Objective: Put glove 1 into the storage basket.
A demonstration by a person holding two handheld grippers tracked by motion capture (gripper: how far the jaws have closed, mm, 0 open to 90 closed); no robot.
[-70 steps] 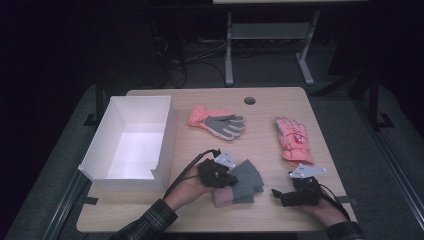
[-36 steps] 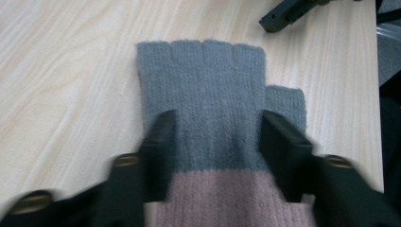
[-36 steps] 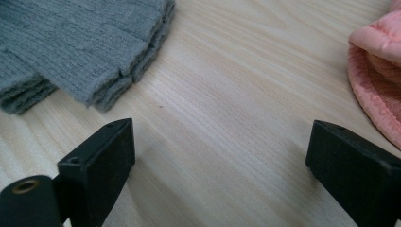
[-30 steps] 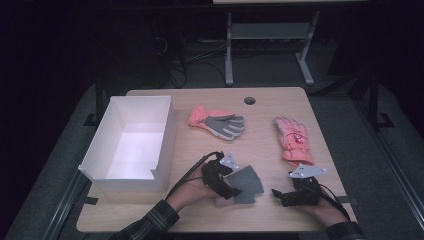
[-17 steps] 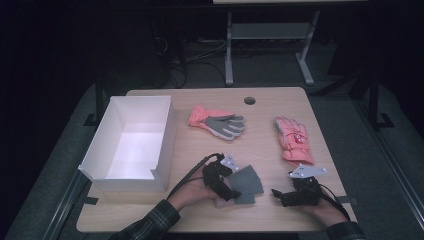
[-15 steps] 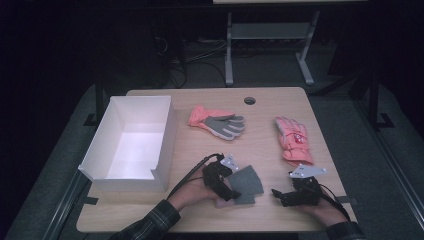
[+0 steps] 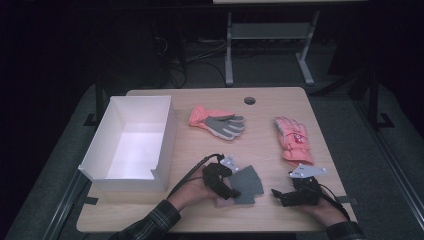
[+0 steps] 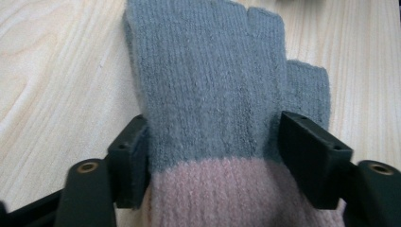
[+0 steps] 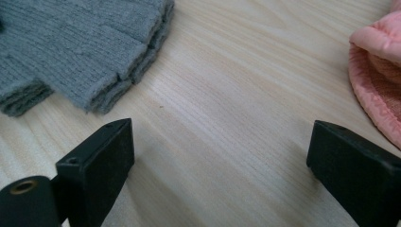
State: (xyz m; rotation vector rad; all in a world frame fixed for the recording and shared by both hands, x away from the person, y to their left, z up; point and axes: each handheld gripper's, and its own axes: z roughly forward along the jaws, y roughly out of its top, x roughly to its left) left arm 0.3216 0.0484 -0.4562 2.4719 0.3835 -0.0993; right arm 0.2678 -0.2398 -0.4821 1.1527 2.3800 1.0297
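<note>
The left hand-held gripper [image 7: 226, 186] sits at the near edge of the counter [image 7: 260, 100]. Its jaws have just been closing, and now they squeeze the grey and pink knit glove [image 8: 213, 90] from both sides. The glove lies flat between them, its long way running from near to far-right, with its short fingers pointing away. The right hand-held gripper [image 9: 217, 165] waits wide and holds nothing, with the glove just to its left. Farther off lie 2 more gloves and a white box [image 7: 131, 142].

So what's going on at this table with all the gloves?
A person holds a gripper in each hand. The left gripper has just been closing around a grey and pink knit glove lying on the table, its pads at the glove's sides. The right gripper rests open over bare wood. A white box sits nearby.
</note>
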